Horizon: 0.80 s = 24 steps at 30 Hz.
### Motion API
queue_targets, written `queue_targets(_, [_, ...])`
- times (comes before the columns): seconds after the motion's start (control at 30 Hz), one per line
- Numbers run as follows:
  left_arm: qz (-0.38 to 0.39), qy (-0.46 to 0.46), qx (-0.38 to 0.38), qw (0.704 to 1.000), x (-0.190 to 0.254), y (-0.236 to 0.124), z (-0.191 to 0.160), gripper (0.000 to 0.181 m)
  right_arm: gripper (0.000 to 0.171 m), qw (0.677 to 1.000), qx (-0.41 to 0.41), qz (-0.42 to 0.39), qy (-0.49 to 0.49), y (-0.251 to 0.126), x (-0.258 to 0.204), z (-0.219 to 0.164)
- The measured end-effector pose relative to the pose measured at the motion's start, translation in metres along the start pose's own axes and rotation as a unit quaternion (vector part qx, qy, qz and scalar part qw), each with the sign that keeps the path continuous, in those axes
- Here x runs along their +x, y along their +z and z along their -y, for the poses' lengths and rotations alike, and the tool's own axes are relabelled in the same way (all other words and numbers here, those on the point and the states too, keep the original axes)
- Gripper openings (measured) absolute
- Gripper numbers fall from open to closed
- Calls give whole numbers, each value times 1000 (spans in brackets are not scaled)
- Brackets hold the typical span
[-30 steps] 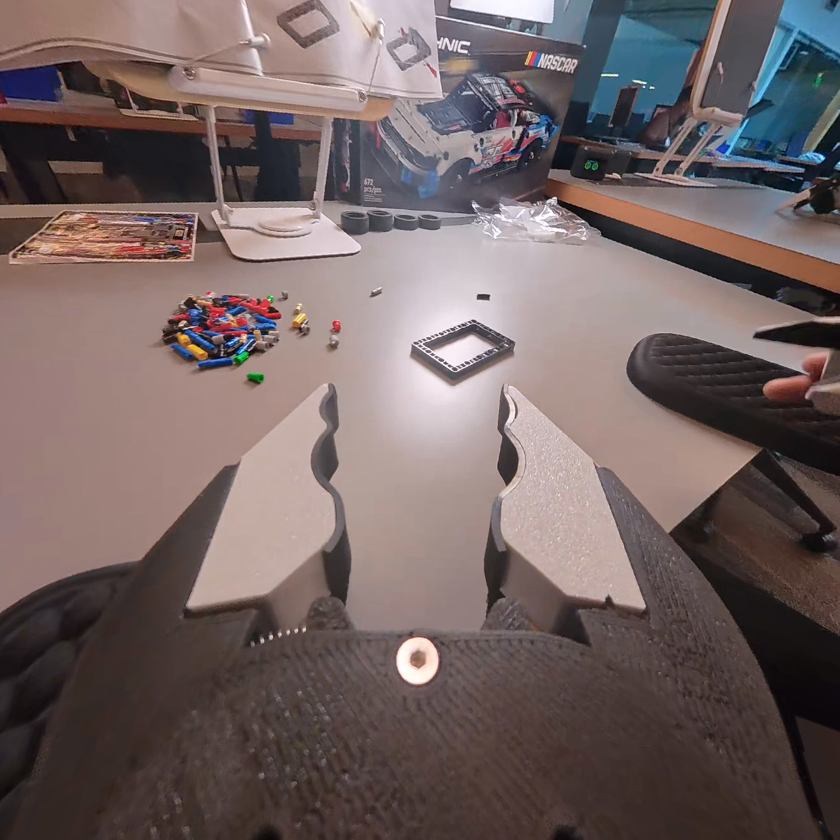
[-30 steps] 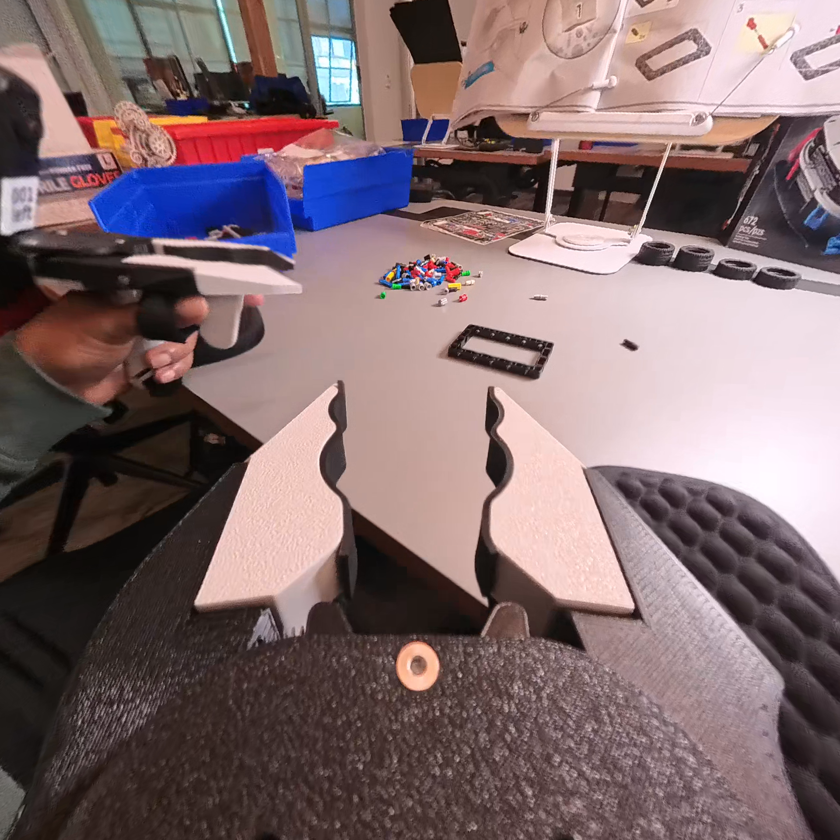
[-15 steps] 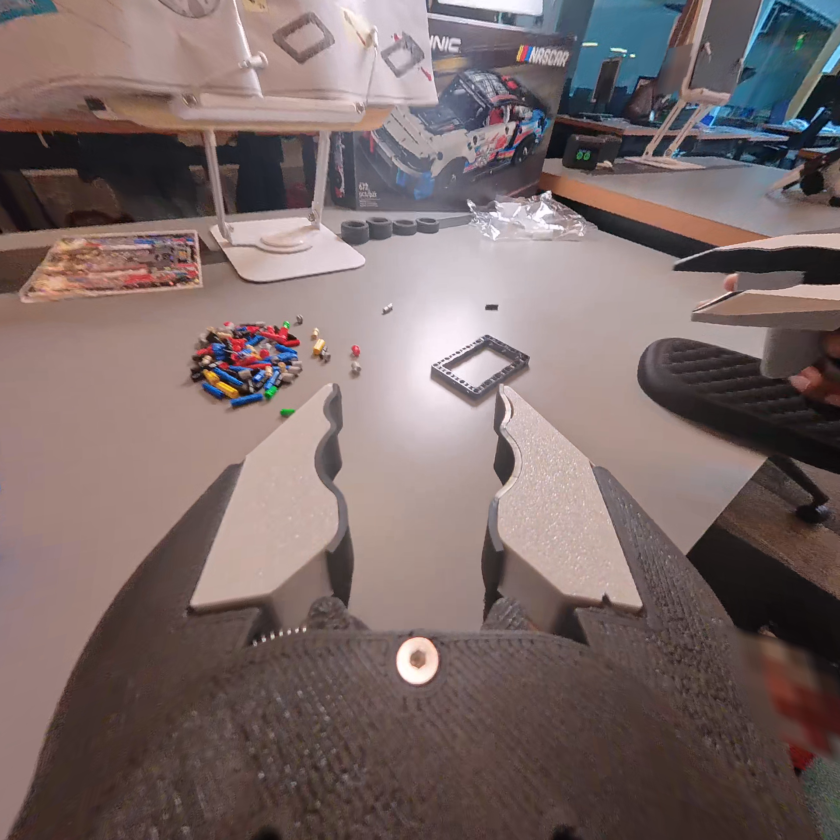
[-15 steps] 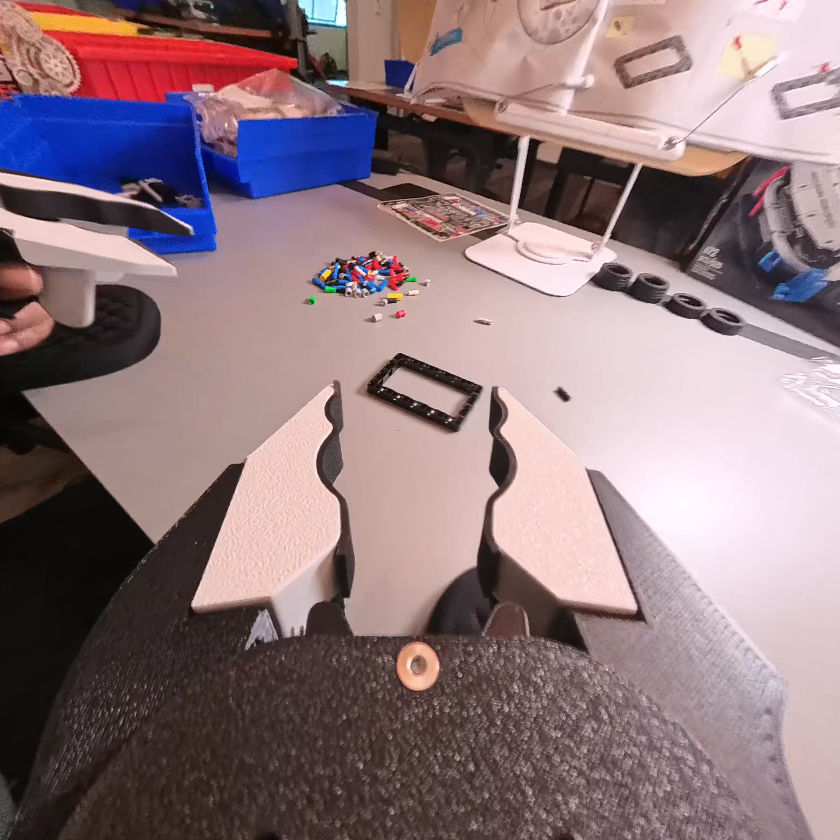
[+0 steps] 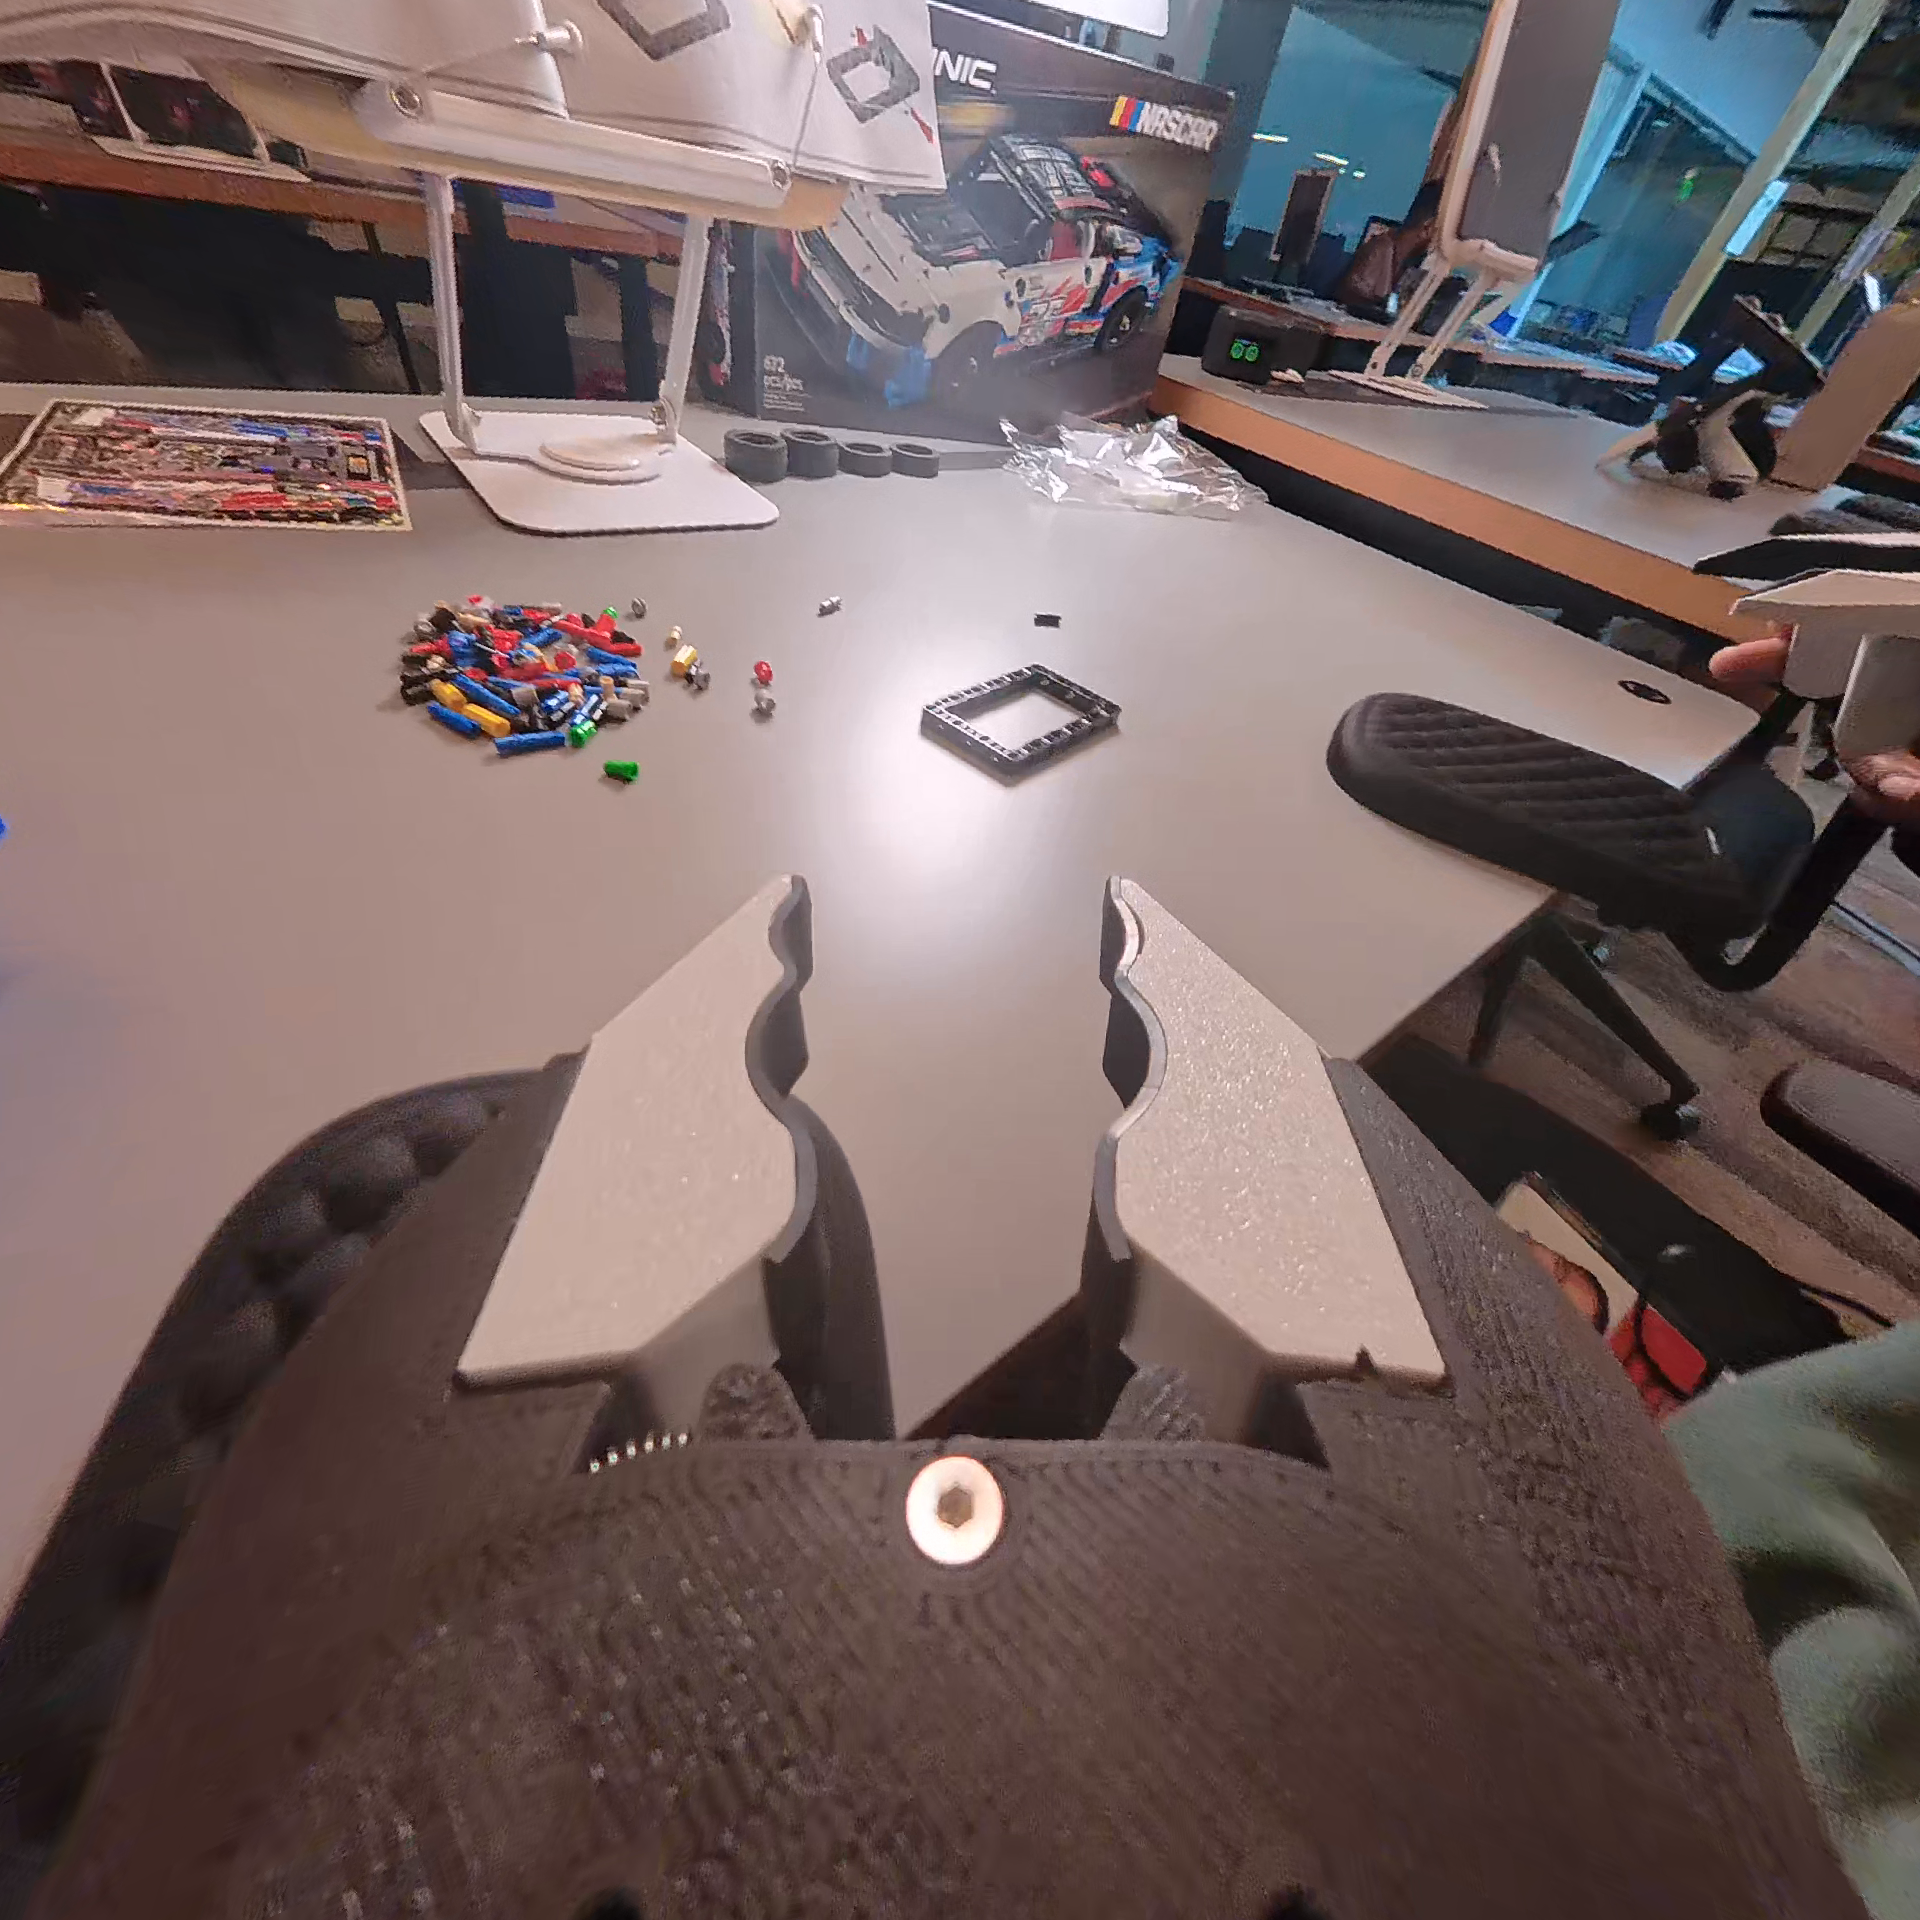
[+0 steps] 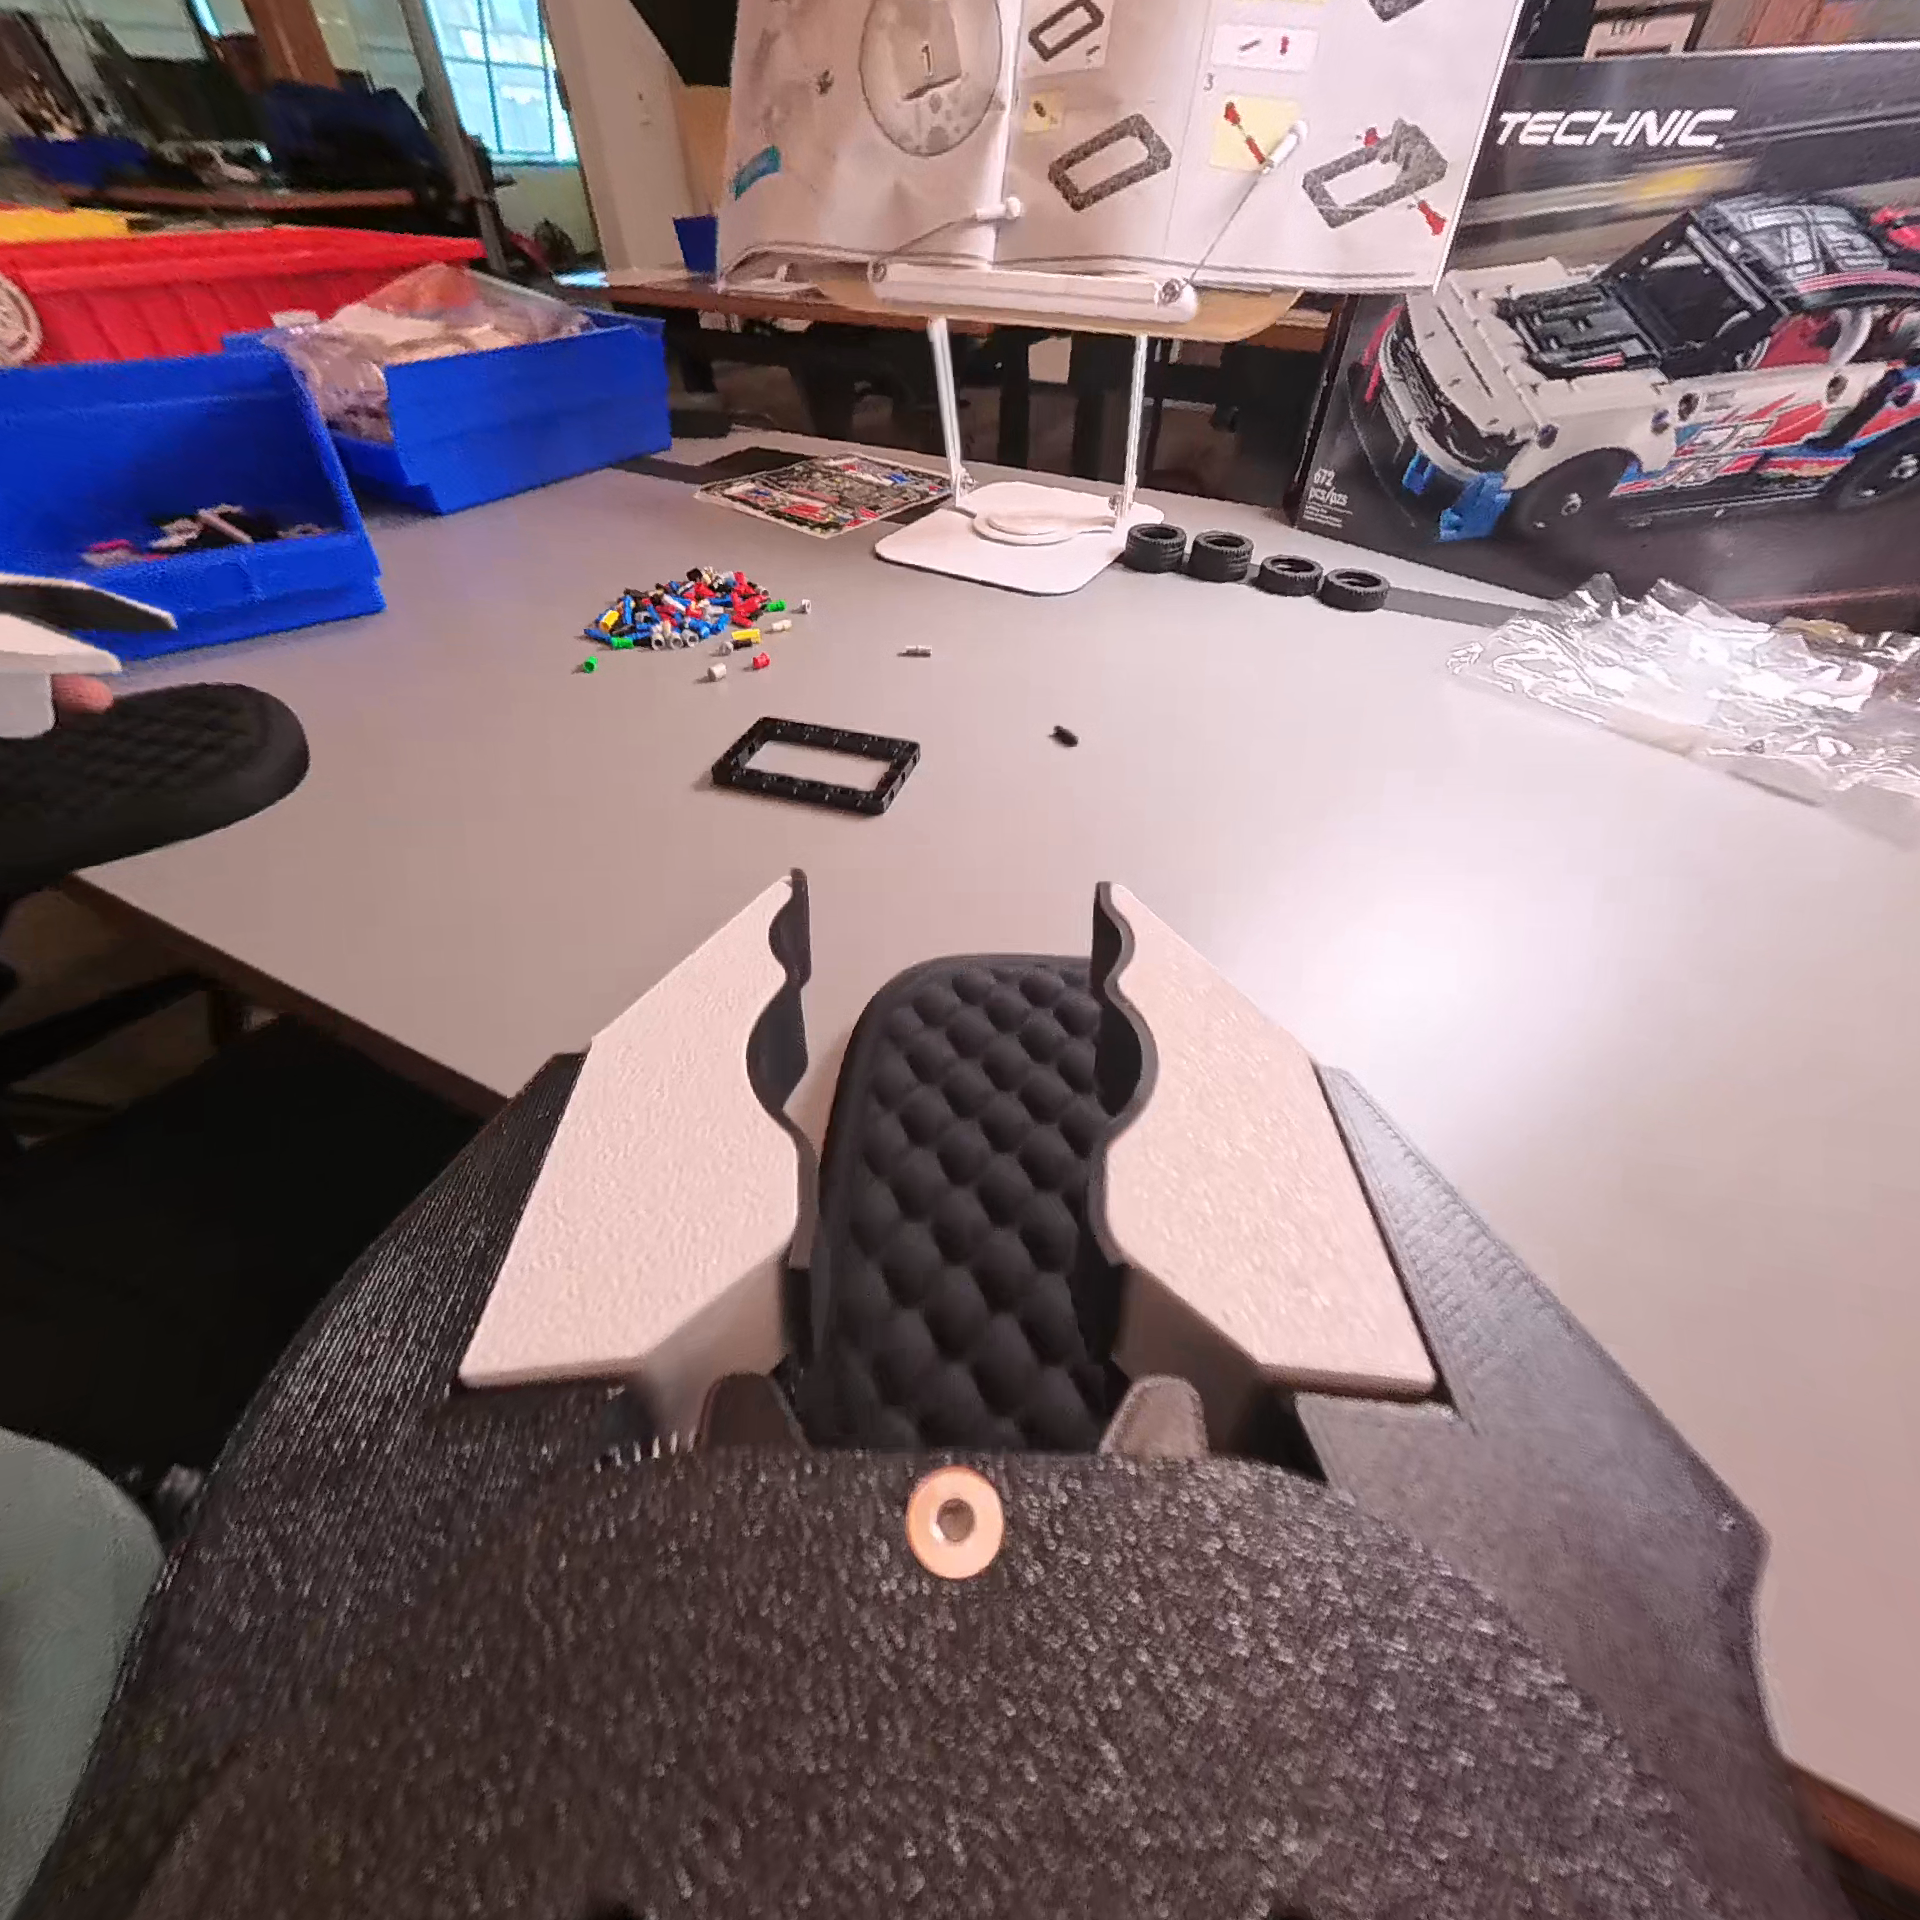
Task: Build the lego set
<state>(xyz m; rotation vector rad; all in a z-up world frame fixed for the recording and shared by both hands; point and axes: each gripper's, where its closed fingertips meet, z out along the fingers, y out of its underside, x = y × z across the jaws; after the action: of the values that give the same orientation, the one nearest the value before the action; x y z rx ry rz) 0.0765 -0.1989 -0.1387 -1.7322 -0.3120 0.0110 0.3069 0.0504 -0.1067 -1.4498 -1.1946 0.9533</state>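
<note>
- My left tongs (image 5: pixel 954 899) are released, empty, above the bench's (image 5: pixel 260 935) near edge.
- My right tongs (image 6: pixel 948 899) are likewise released, empty, over a black chair armrest (image 6: pixel 961 1164).
- The black lego frame (image 6: pixel 817 764) lies flat mid-bench.
- The loose lego pile (image 5: pixel 525 665) sits left of the frame, toward the far edge.

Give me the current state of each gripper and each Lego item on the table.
left gripper: open, empty, above the near table edge.
right gripper: open, empty, over a chair armrest.
black rectangular frame: flat on the table, nothing attached.
pile of small Lego pieces: loose, unsorted.
four black tires: in a row, unmounted.
instruction booklet: open on its stand.
clear plastic bag: crumpled.
</note>
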Motion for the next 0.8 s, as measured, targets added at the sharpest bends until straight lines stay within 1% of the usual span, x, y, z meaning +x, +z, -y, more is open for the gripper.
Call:
queue_targets(0.17, [-14,39,-27,999,18,-9,-15,55,52,1000,-3,9,-15,-11,-16,-13])
queue_targets(0.27, [-48,64,-37,996,37,-7,-21,62,52,1000,-1,20,-5,-11,-25,-19])
queue_targets(0.4, [-76,124,-51,988,61,10,-37,74,55,999,-5,37,-13,1,-41,-24])
queue_targets(0.5, [-78,147,-58,984,69,24,-41,76,61,998,-30,44,-39,14,-50,-29])
queue_targets(0.53, [-77,148,-56,984,70,28,-39,75,61,997,-36,44,-50,18,-52,-29])
queue_targets(0.57, [-71,142,-56,986,69,32,-37,71,55,996,-41,42,-62,22,-53,-29])
queue_targets(0.6, [-58,132,-59,988,65,36,-36,68,37,995,-47,37,-76,25,-52,-30])
queue_targets(0.63, [-43,123,-66,989,59,41,-36,67,12,994,-47,31,-89,27,-51,-30])
queue_targets(0.67, [-28,115,-74,990,52,45,-36,66,0,994,-43,27,-98,31,-49,-28])
queue_targets(0.77, [1,92,-101,991,35,58,-39,65,0,993,-52,33,-104,45,-48,-29])
queue_targets(0.8, [2,87,-107,990,33,63,-39,65,3,993,-53,34,-103,51,-46,-29])
